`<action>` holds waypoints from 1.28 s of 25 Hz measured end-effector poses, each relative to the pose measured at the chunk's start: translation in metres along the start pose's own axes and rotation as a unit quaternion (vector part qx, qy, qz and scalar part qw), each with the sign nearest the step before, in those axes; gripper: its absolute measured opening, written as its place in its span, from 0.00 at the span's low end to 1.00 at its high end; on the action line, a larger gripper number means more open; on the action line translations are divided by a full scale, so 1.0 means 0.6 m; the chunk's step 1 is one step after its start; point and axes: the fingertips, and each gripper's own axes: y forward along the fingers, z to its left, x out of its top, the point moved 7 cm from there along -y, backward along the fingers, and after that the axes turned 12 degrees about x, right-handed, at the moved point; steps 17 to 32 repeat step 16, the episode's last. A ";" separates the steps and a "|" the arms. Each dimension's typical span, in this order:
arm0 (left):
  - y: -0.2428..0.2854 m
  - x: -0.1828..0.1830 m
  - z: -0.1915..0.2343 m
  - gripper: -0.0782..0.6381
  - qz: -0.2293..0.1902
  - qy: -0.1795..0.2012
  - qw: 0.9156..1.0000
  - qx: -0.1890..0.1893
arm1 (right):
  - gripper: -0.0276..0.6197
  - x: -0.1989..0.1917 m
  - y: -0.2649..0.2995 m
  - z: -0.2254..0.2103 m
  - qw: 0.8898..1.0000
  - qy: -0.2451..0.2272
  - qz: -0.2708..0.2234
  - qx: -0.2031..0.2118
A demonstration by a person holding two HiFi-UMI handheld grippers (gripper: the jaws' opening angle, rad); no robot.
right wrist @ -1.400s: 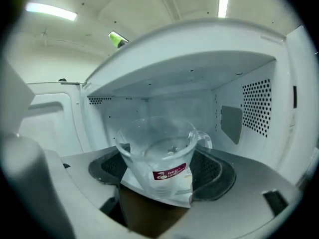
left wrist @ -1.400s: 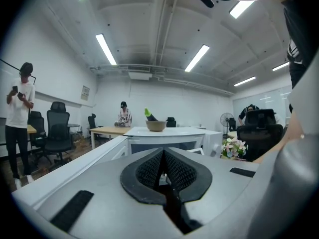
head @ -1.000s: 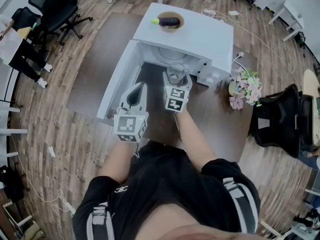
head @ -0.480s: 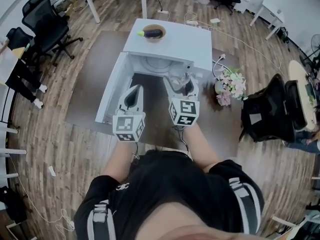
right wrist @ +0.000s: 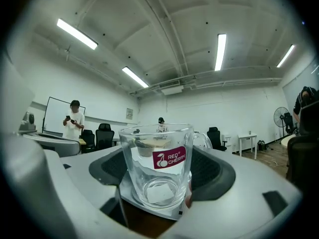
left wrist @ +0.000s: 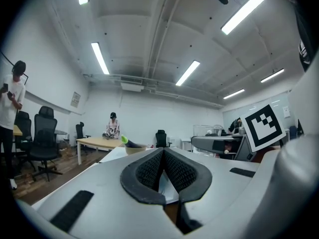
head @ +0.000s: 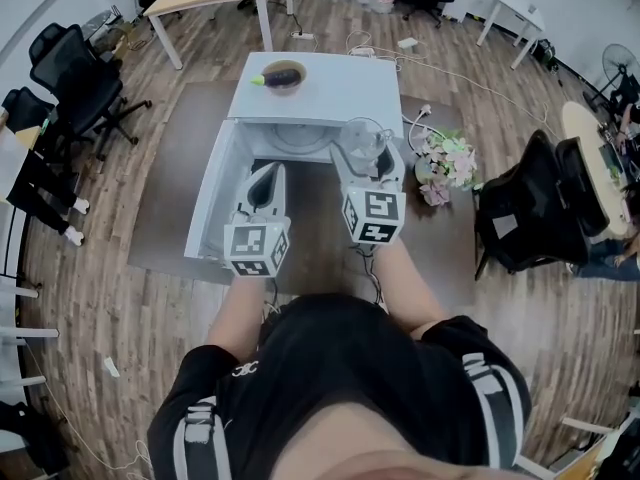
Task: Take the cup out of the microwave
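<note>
A clear glass cup with a red label and a handle is held up in front of the white microwave, outside its mouth. My right gripper is shut on the cup, a pad pressing on each side. In the right gripper view the cup stands upright between the dark pads of that gripper and looks empty. To the cup's left my left gripper is shut on nothing. In its own view the left gripper has its pads meeting.
The microwave door hangs open to the left. A bowl with an eggplant sits on the microwave's top. Flowers stand on the brown table at the right, with a black chair beyond. People stand in the room behind.
My right gripper has lifted the cup up and back from the microwave's mouth. The left gripper has risen a little beside it and stays shut.
</note>
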 end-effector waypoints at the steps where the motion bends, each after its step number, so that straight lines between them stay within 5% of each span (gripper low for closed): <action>1: 0.004 0.001 -0.001 0.11 0.000 0.001 1.000 -0.001 | 0.63 -0.002 0.000 -0.003 1.000 0.003 0.001 -0.001; 32: 0.051 0.004 -0.004 0.11 0.000 0.016 1.000 -0.007 | 0.63 -0.026 0.030 -0.020 1.000 0.021 0.003 0.010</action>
